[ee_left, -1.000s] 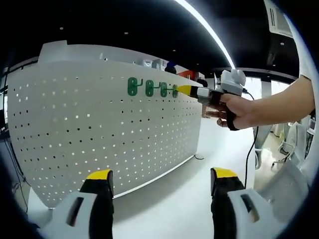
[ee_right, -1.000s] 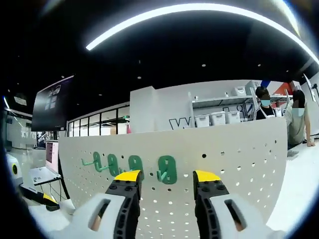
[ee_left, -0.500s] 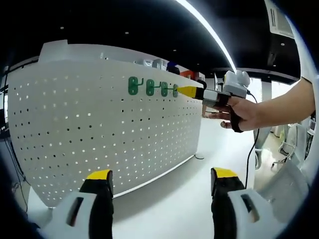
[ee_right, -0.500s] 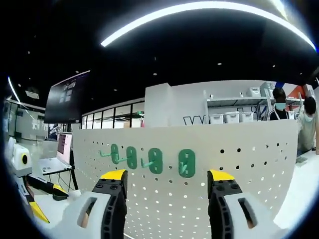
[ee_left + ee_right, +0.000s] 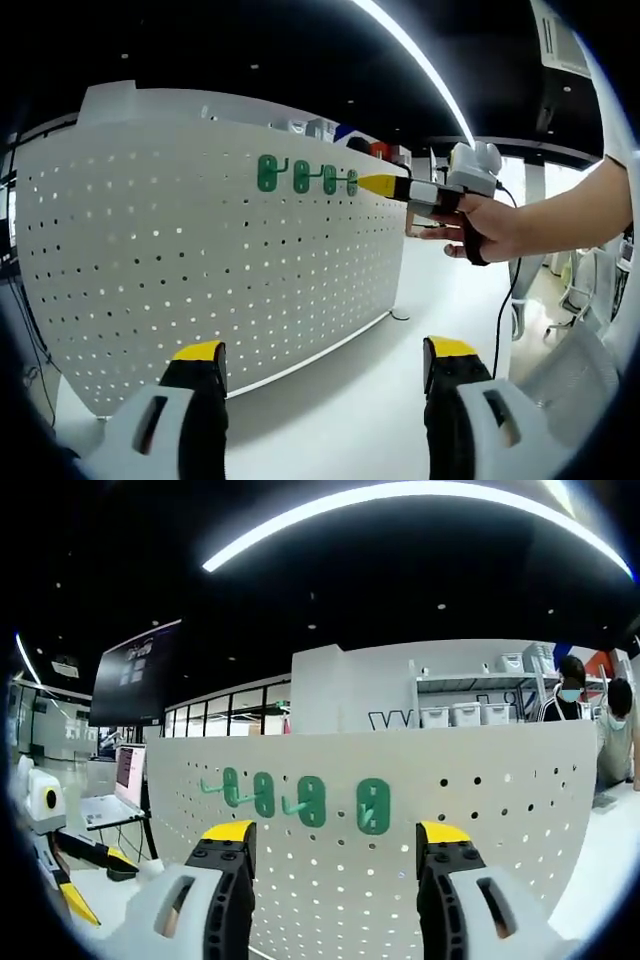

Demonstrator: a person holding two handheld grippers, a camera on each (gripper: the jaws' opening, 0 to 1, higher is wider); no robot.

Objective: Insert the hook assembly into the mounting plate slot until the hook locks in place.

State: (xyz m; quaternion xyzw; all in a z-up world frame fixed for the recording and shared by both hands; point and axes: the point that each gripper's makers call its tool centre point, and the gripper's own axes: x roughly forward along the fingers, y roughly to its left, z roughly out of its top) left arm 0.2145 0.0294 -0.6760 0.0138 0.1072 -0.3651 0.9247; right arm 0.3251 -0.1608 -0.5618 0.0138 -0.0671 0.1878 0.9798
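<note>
White pegboard (image 5: 480,810) on a white table (image 5: 370,400) under ceiling lights; both grippers' fingers spread, empty.

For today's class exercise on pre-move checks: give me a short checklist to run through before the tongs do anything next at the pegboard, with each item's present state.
1. Four green hooks seated on the white pegboard: ok, in a row near its top edge.
2. Right tongs empty: ok, jaws apart, nothing between them.
3. Left tongs empty: ok, jaws apart, nothing held.
4. Hooks locked in their holes: cannot tell.
5. All target objects visible: ok, hooks and pegboard appear in the left gripper view too.
6. A loose hook awaiting insertion: cannot tell.
</note>
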